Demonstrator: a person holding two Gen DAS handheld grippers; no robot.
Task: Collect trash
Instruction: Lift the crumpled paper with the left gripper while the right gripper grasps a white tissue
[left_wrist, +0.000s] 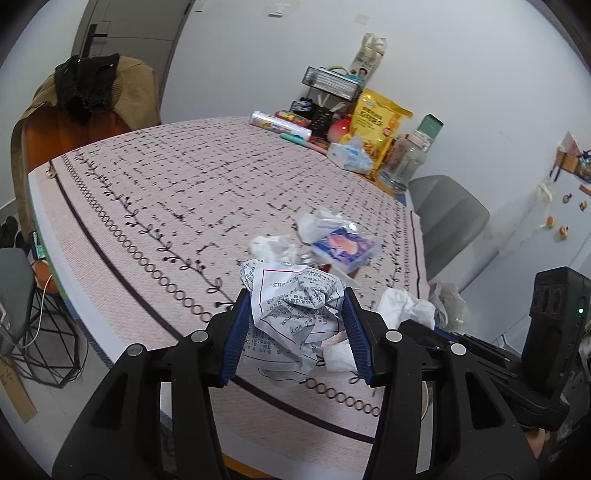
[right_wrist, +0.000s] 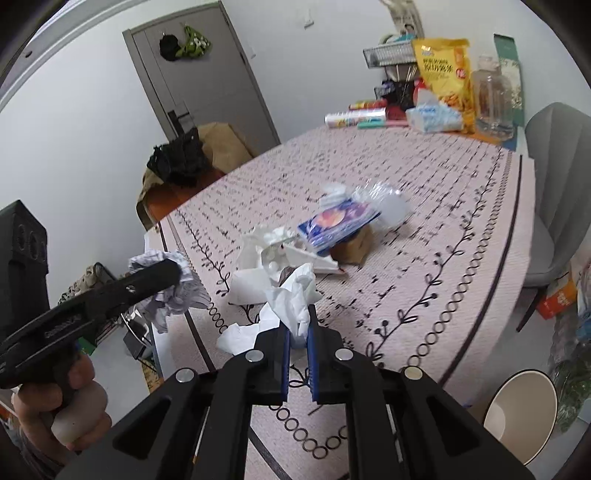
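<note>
My left gripper (left_wrist: 293, 295) is shut on a crumpled printed paper (left_wrist: 295, 314), held above the near edge of the table; it also shows in the right wrist view (right_wrist: 173, 291). My right gripper (right_wrist: 297, 314) is shut on a crumpled white tissue (right_wrist: 293, 295), just above the tablecloth. More trash lies on the table: white tissues (right_wrist: 258, 254), a blue and orange wrapper (right_wrist: 332, 225), clear plastic (right_wrist: 384, 203) and a brown scrap (right_wrist: 354, 243).
A beige waste bin (right_wrist: 517, 406) stands on the floor right of the table. Snack bag (right_wrist: 443, 70), jar (right_wrist: 491, 99), tissue pack (right_wrist: 432, 118) and rolls crowd the far table end. Grey chair (right_wrist: 557, 184) right; a chair with clothes (right_wrist: 184, 158) at the far side.
</note>
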